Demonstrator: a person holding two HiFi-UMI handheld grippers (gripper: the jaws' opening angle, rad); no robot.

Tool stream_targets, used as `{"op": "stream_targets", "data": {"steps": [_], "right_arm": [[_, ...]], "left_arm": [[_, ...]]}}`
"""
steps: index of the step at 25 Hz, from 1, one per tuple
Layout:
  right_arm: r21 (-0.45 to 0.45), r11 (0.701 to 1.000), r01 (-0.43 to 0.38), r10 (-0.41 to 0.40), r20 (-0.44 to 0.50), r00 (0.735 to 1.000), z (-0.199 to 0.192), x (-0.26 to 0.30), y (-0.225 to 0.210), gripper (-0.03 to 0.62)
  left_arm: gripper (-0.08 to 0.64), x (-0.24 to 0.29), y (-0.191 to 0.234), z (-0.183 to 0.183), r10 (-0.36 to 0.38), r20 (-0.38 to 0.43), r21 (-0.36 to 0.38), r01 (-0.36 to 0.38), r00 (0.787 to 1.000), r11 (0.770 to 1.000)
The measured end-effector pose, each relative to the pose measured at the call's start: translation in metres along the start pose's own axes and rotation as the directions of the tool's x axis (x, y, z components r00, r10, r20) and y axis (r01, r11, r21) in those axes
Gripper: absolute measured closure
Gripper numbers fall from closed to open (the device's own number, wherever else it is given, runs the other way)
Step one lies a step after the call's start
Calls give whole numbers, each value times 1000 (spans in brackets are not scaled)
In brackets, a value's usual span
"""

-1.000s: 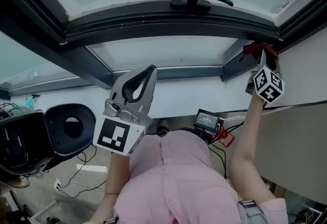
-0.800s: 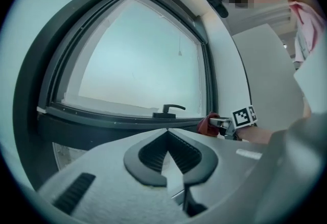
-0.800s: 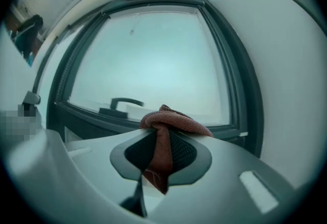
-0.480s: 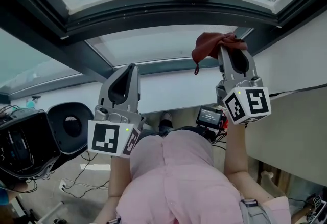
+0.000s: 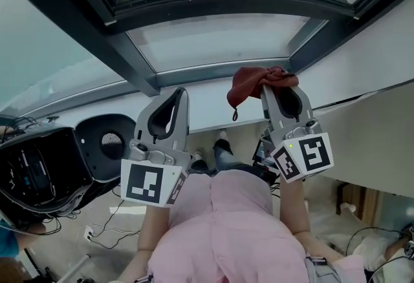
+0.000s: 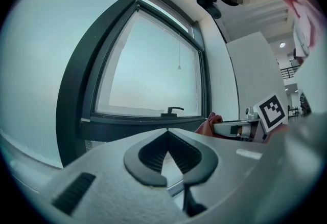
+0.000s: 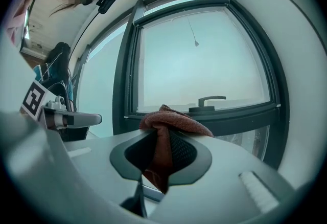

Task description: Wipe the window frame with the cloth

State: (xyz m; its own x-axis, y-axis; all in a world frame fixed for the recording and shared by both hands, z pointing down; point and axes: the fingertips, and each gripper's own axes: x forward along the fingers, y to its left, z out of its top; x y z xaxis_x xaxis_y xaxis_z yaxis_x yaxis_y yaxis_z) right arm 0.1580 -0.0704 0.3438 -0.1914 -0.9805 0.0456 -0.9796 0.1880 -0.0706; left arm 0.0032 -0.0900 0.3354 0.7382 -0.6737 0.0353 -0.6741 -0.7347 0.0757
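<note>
The right hand-held gripper (image 5: 277, 84) was clamped on the red cloth (image 5: 251, 81), right of centre in the head view, near the dark window frame (image 5: 226, 5). The left hand-held gripper (image 5: 180, 93), left of centre, had its jaws together, empty.

Light source: diffuse daylight through the frosted panes (image 5: 213, 42) inside the window frame (image 5: 226, 0). The panes are bright and nearly washed out, with no hard glare. The frame itself is dark, almost a silhouette. Below the frame, exposure is dimmer and shadows are soft. Both gripper views bend the frame strongly and have black vignetted corners. The cloth (image 7: 166, 126) weave is sharp. The near body of the left gripper (image 6: 167, 131) is blurred.
</note>
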Motion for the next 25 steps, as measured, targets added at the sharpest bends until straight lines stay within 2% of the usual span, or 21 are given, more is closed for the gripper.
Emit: {"op": "stream_targets", "data": {"steps": [11, 20, 25], "right_arm": [[17, 1000, -11, 11, -9, 1000, -11, -57, 80, 525], [-9, 995, -95, 94, -23, 995, -17, -73, 101, 525], [-17, 990, -140, 139, -38, 990, -21, -75, 104, 525]], "left_arm": [[563, -74, 0, -7, -11, -14, -7, 11, 1000, 1000], [563, -82, -13, -12, 58, -19, -2, -58, 998, 998], [563, -77, -27, -11, 72, -14, 7, -72, 997, 997]]}}
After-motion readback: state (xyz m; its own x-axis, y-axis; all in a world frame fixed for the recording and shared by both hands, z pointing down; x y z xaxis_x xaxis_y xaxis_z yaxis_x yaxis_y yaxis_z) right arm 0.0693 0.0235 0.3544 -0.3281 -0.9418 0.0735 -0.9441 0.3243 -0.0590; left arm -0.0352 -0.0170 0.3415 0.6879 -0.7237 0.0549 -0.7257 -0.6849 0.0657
